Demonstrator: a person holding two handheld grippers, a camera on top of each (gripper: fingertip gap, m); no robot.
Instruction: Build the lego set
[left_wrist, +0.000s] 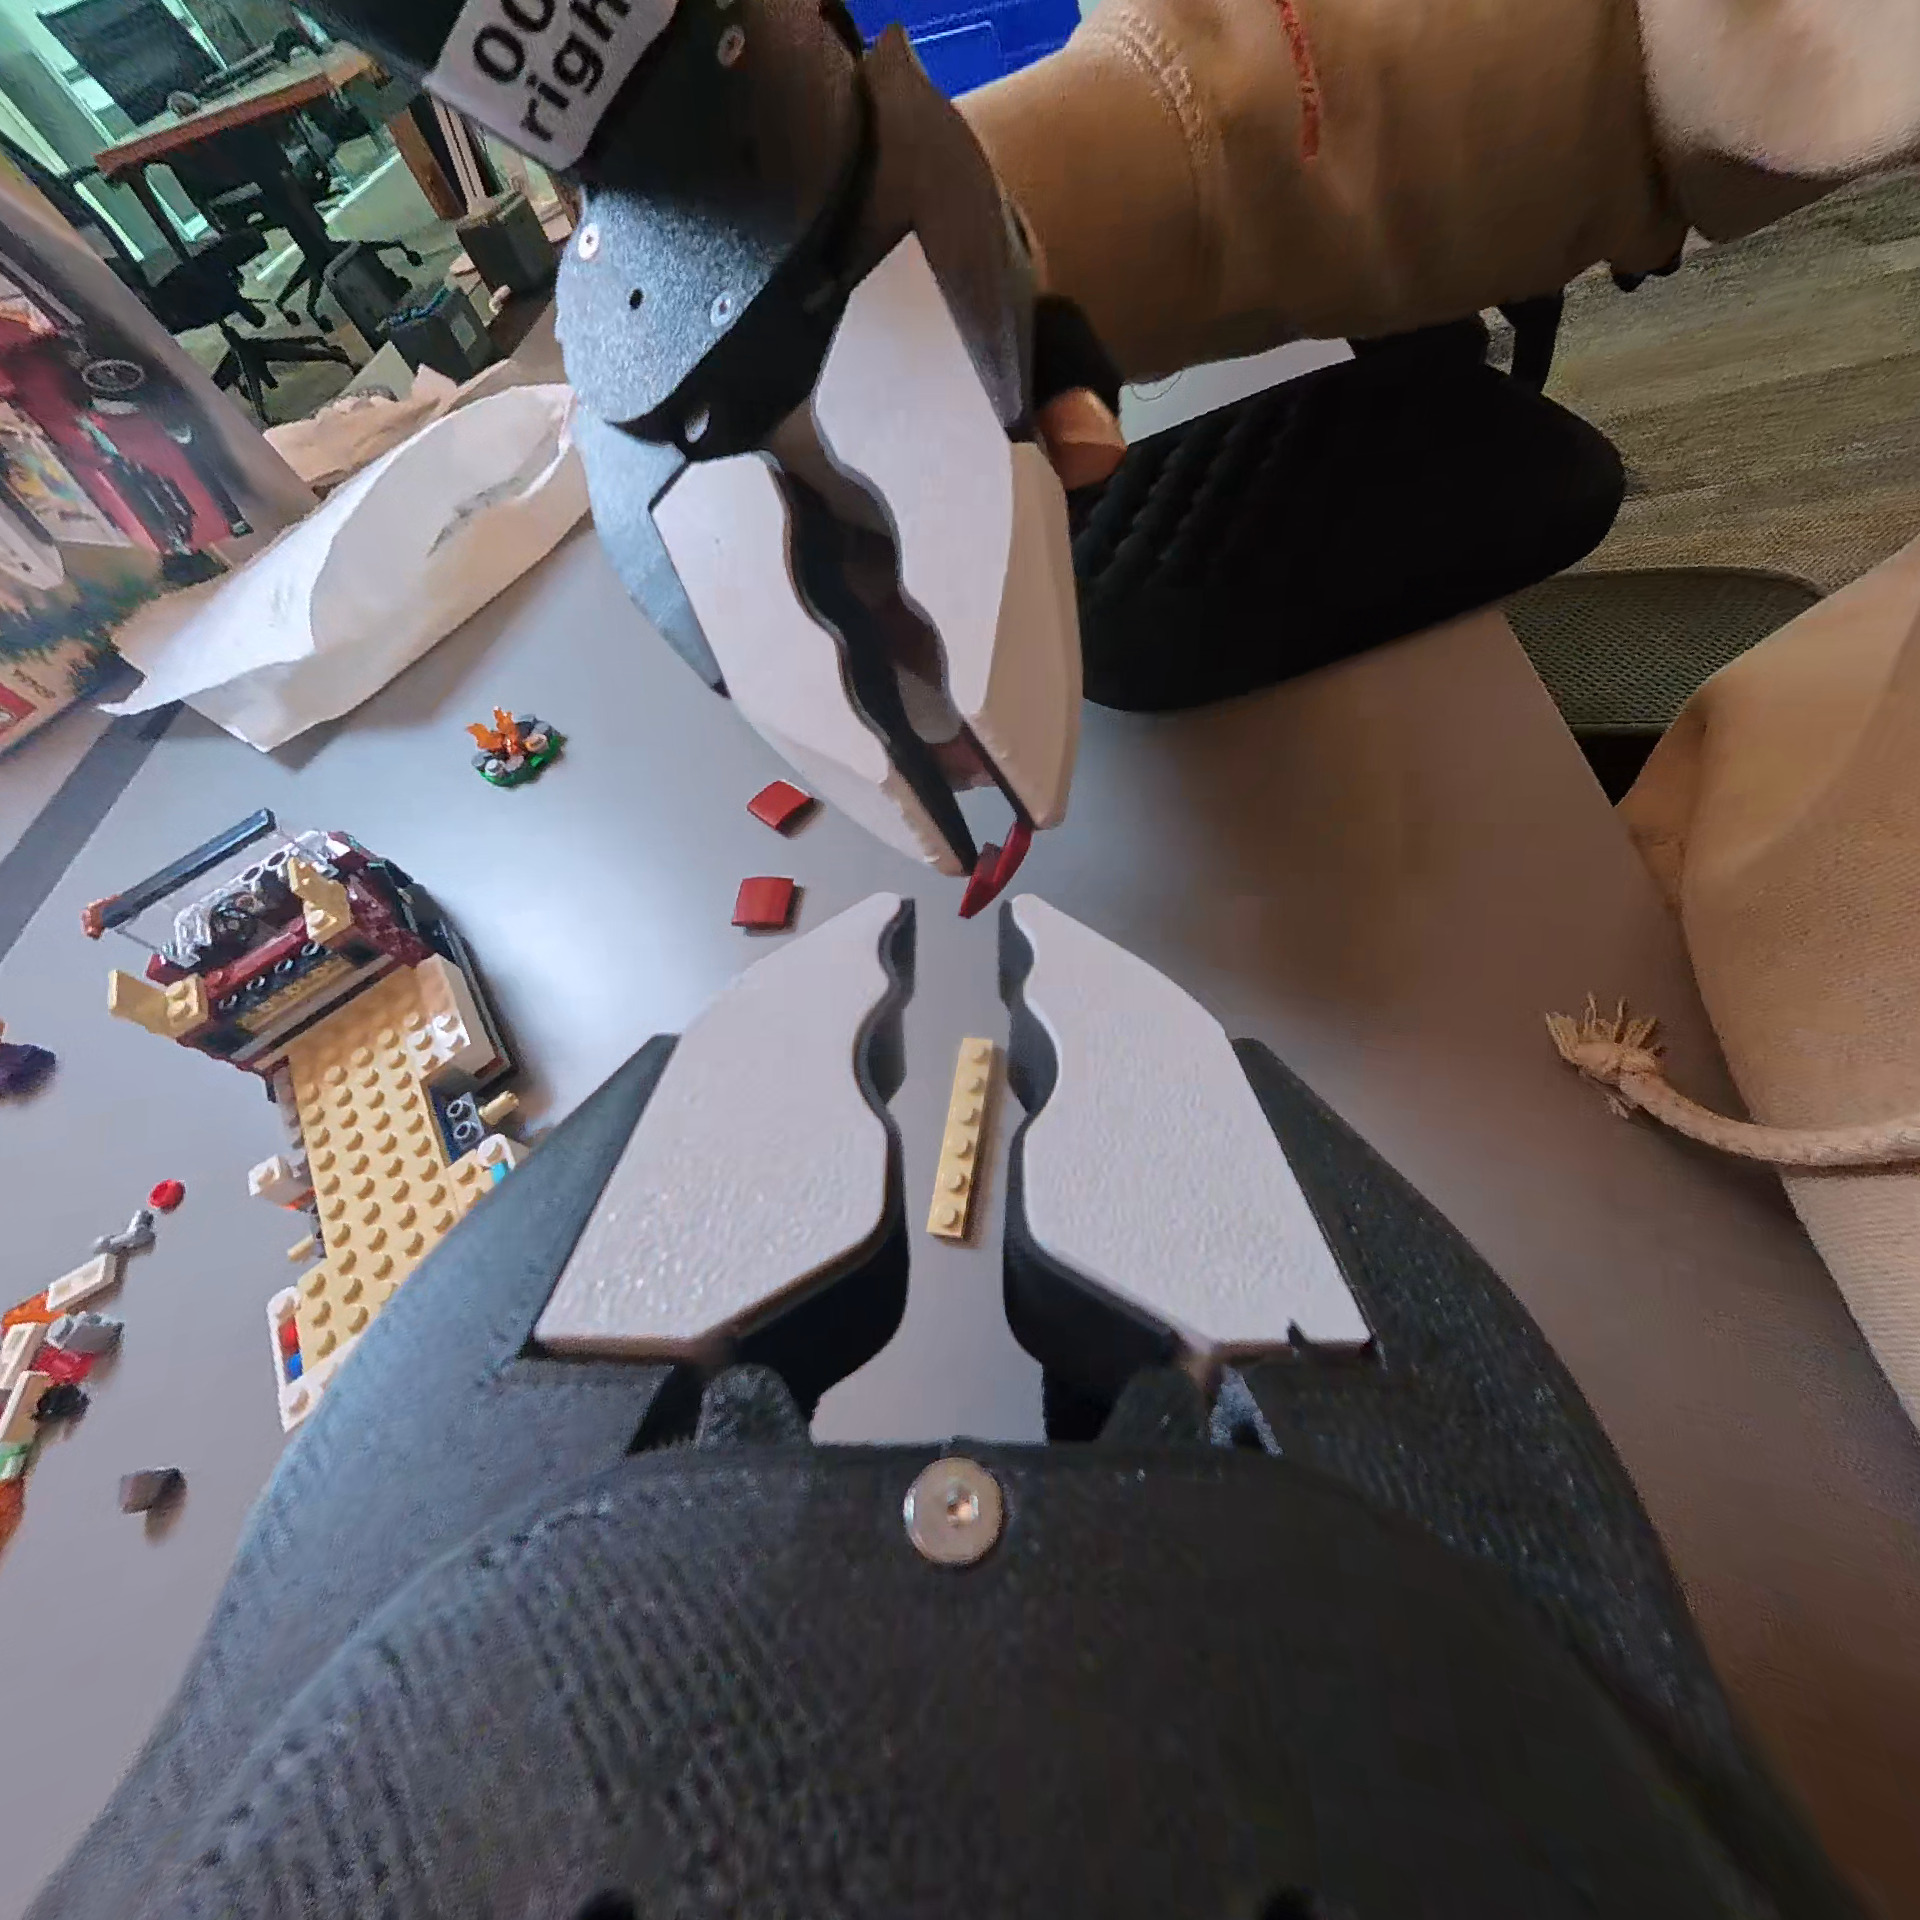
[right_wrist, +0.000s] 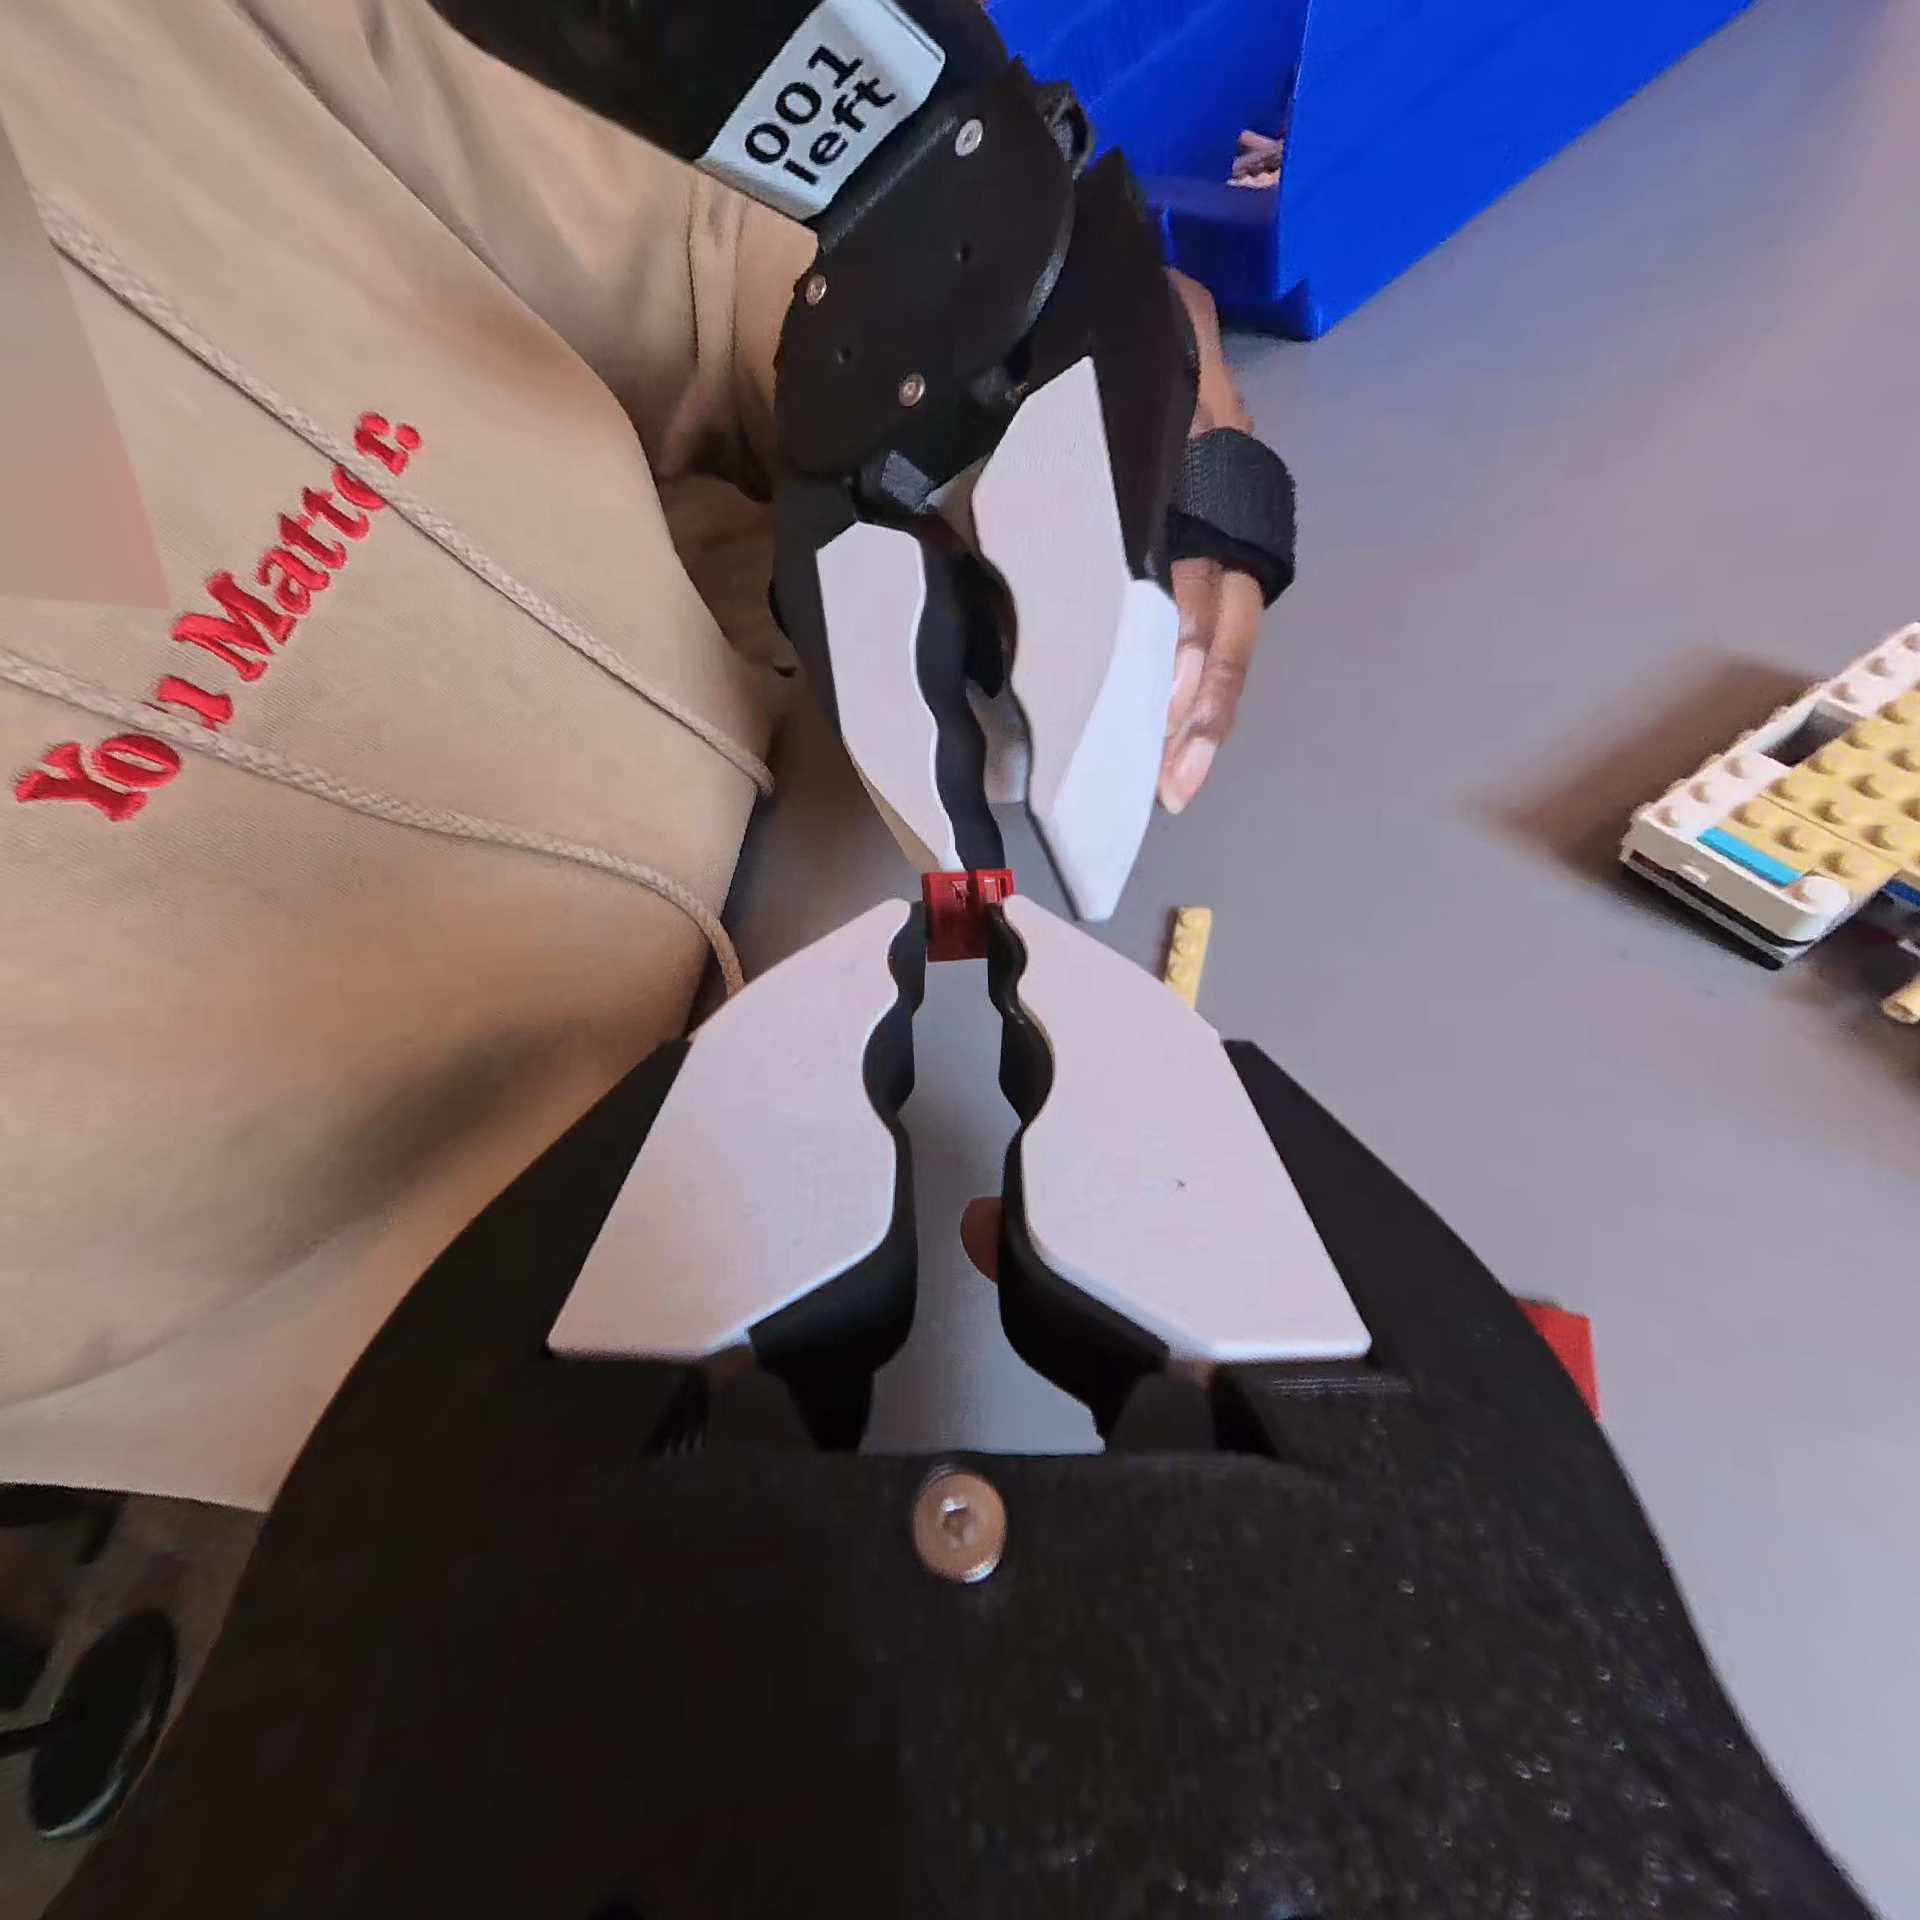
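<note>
In the left wrist view, we see our left gripper (left_wrist: 958, 914) with its jaws narrow and with nothing between the fingertips; the pads do not press on anything. Just beyond its tips, the right gripper (left_wrist: 995, 831) comes down from the far side and pinches a small red curved tile (left_wrist: 992, 871) at its very tips, above the grey table (left_wrist: 1299, 935). A tan studded plate (left_wrist: 961, 1138) lies flat on the table under the gap of our left fingers, not touched by them. To the left, two more red curved tiles (left_wrist: 766, 900) lie loose, and farther left stands a partly built brick model (left_wrist: 343, 1070) with many loose pieces around it. In the right wrist view, the right gripper (right_wrist: 958, 920) is closed on the red tile (right_wrist: 961, 920), both pads pressing its sides, while the tips of the left gripper (right_wrist: 1023, 868) stand right at the tile's far edge; we cannot tell if they touch it. The tan plate (right_wrist: 1188, 951) lies near on the right, and a corner of the model (right_wrist: 1787, 821) shows at the far right. As we judge, the model is half built, with several pieces not yet placed.
</note>
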